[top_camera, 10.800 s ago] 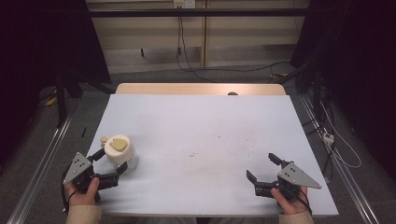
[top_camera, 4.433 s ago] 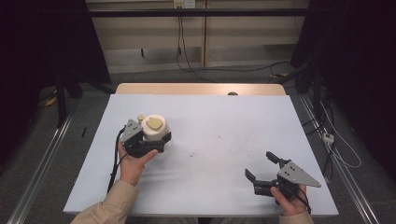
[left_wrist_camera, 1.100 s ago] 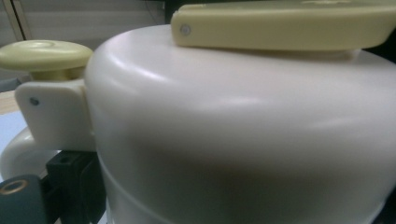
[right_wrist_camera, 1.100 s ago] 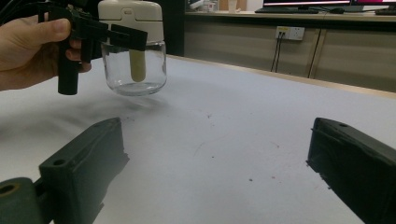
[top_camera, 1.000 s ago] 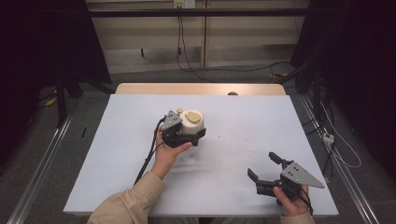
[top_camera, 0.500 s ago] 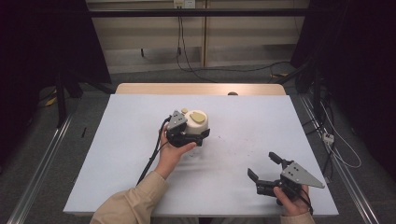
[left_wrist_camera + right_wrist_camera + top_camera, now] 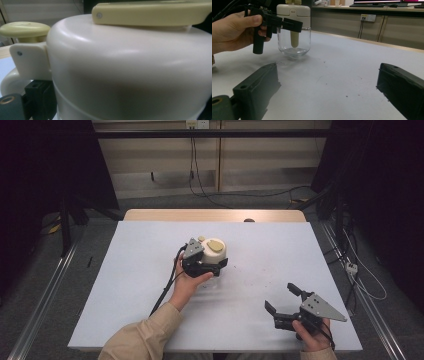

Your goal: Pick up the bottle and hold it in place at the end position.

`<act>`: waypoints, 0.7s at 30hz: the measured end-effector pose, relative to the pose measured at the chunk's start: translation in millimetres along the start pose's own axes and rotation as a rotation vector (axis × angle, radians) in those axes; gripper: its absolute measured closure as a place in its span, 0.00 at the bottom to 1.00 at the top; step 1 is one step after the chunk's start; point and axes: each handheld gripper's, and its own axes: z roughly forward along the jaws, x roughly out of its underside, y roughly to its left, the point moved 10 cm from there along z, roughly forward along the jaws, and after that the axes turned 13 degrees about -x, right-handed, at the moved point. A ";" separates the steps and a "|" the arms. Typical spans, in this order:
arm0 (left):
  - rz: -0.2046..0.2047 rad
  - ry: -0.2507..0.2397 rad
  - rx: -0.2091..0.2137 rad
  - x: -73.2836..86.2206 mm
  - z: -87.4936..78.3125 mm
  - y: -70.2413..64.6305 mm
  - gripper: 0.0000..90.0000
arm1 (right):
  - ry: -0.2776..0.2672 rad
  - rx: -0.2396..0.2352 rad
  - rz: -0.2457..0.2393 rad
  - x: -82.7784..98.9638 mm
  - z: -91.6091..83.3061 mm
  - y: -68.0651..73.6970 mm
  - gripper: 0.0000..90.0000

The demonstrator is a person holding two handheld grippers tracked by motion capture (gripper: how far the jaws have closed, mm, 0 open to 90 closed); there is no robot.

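A glass jar (image 7: pixel 216 251) with a cream lid and a pale yellow flip top stands near the middle of the white table (image 7: pixel 125 270). My left gripper (image 7: pixel 214 264) is shut on the jar just below its lid, coming at it from the left. In the left gripper view the cream lid (image 7: pixel 130 70) is right up against the camera, with one black finger (image 7: pixel 37 98) at the lower left. The right gripper view has the jar (image 7: pixel 293 32) resting on the table with the left gripper (image 7: pixel 284 23) clamped on it. My right gripper (image 7: pixel 280 296) (image 7: pixel 328 72) stands open near the front right edge, holding nothing.
A wooden strip (image 7: pixel 215 215) runs along the table's far edge, and a small dark object (image 7: pixel 248 220) lies on it. Cables (image 7: pixel 200 185) trail on the floor behind, and metal rails (image 7: pixel 45 305) flank both sides. Bare table lies between the jar and my right gripper.
My left gripper took hold of the jar at the near left corner and carried it to the table's middle, still edging right in the last second. The right gripper stayed put.
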 end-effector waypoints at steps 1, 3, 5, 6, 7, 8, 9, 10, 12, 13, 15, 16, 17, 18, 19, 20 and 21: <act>0.000 -0.001 0.001 0.0 0.7 -0.1 0.06 | 0.000 0.001 0.000 0.0 0.0 -0.1 0.03; -0.008 -0.002 0.002 -0.1 2.4 -0.1 0.06 | 0.001 0.001 0.001 0.2 0.0 -0.2 0.03; -0.016 0.002 0.003 0.6 4.1 0.0 0.06 | 0.002 0.002 0.002 0.6 0.1 -0.3 0.03; -0.012 0.004 0.003 1.2 5.0 0.3 0.06 | 0.002 0.001 0.002 0.7 0.3 -0.4 0.03; -0.012 0.008 -0.003 1.7 5.9 0.7 0.06 | 0.001 0.000 0.001 0.6 0.4 -0.5 0.03; -0.012 0.011 -0.003 2.2 6.9 1.0 0.06 | 0.000 0.002 0.002 0.7 0.3 -0.8 0.03; -0.015 0.013 -0.003 2.5 7.7 1.1 0.06 | 0.000 0.002 0.002 0.7 0.3 -0.9 0.03; -0.017 0.012 -0.002 2.7 8.4 1.2 0.06 | 0.000 0.002 0.002 0.8 0.3 -1.0 0.03; -0.017 0.014 -0.003 3.2 9.8 1.2 0.06 | -0.001 0.004 0.005 0.8 0.2 -1.0 0.03; -0.013 0.015 -0.003 3.7 10.3 1.5 0.06 | 0.000 0.003 0.004 0.8 0.1 -1.1 0.03; -0.013 0.018 -0.006 5.2 11.5 1.9 0.06 | -0.001 0.004 0.004 0.8 -0.2 -1.1 0.03; -0.011 0.021 -0.011 6.2 12.1 2.4 0.06 | -0.001 0.004 0.006 0.9 -0.2 -1.1 0.03; -0.013 0.022 -0.010 7.1 12.9 2.3 0.06 | 0.000 0.004 0.006 1.2 -0.3 -1.2 0.03; -0.014 0.023 -0.011 7.7 13.7 2.5 0.06 | 0.000 0.004 0.005 1.2 -0.2 -1.4 0.03; -0.011 0.027 -0.012 8.7 14.1 3.1 0.06 | -0.001 0.004 0.005 1.1 -0.2 -1.4 0.03; -0.009 0.026 -0.013 8.9 14.7 3.6 0.06 | 0.000 0.004 0.006 1.1 -0.2 -1.3 0.03; -0.014 0.024 -0.014 9.0 15.3 3.6 0.06 | 0.000 0.004 0.006 1.1 -0.2 -1.3 0.03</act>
